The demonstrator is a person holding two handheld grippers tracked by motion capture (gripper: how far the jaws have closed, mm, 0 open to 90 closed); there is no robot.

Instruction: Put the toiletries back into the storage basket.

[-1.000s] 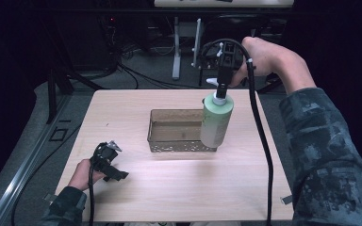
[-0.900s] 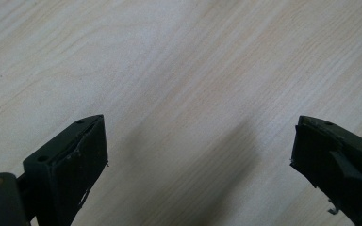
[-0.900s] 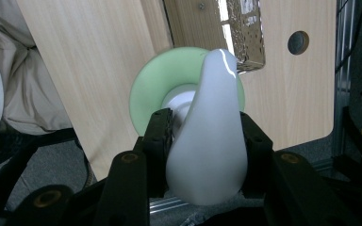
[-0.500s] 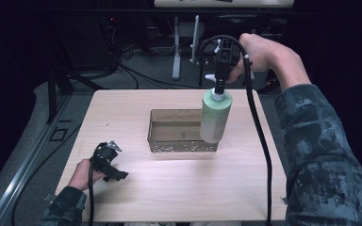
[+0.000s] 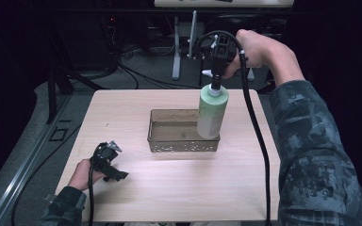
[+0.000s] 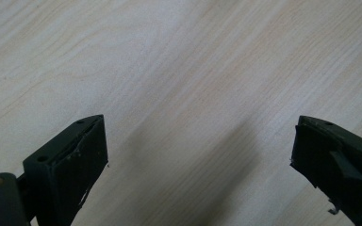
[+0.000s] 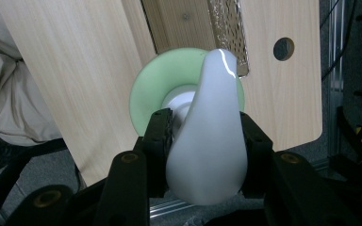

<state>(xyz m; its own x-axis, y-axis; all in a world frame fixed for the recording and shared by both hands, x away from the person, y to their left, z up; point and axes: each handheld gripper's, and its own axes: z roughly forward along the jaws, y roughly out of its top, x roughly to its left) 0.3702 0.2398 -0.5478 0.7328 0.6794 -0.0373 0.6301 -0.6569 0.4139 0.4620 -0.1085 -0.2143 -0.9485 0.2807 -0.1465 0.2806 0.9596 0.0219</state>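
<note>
Right gripper [image 5: 215, 77] clamps the white pump head [image 7: 209, 150] of the green bottle [image 5: 212, 112], which hangs upright over the right end of the brown tray [image 5: 169, 141]. Left gripper [image 5: 107, 162] rests near the table's [image 5: 179, 188] front-left corner, its 2 jaws spread wide, nothing between.

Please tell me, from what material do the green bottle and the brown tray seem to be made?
Green bottle: probably plastic, matte pale green body, glossy white pump head with a highlight.
Brown tray: likely translucent tinted plastic; the table's wood shows through its walls.
</note>
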